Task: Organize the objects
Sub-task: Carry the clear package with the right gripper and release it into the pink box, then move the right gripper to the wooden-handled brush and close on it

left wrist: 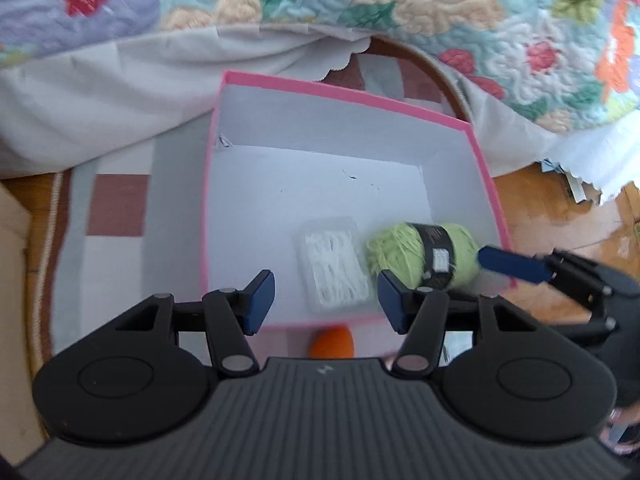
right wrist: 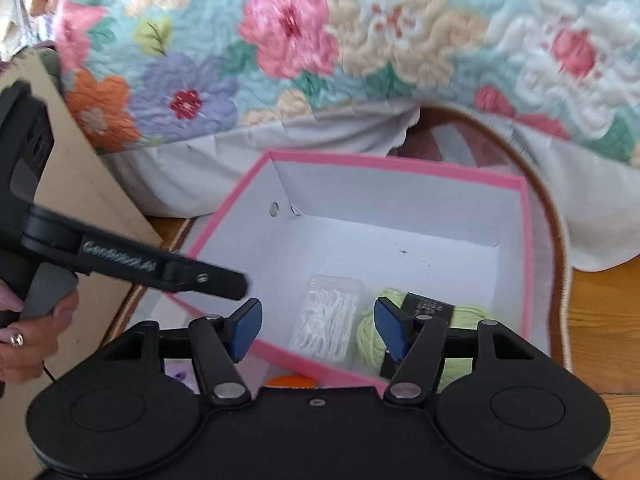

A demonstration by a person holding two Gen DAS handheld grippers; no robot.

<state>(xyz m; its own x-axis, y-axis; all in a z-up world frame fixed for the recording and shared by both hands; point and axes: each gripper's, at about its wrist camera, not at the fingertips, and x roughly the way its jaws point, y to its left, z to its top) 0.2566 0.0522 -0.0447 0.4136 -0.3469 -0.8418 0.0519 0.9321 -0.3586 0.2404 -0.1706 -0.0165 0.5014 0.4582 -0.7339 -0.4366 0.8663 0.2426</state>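
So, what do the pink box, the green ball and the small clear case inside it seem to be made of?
Pink box: probably cardboard, matte; thin stiff walls, white inside, folded corners.
Green ball: yarn, soft and fuzzy; wound strands under a black paper band.
Clear case: likely glossy transparent plastic; the small white pieces inside show through, too blurred to identify.

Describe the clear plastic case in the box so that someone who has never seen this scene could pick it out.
Find the pink-rimmed box on the rug beside the floral quilt. Two things lie at its near wall: the clear case of small white pieces sits left of the green yarn ball, flat and see-through.
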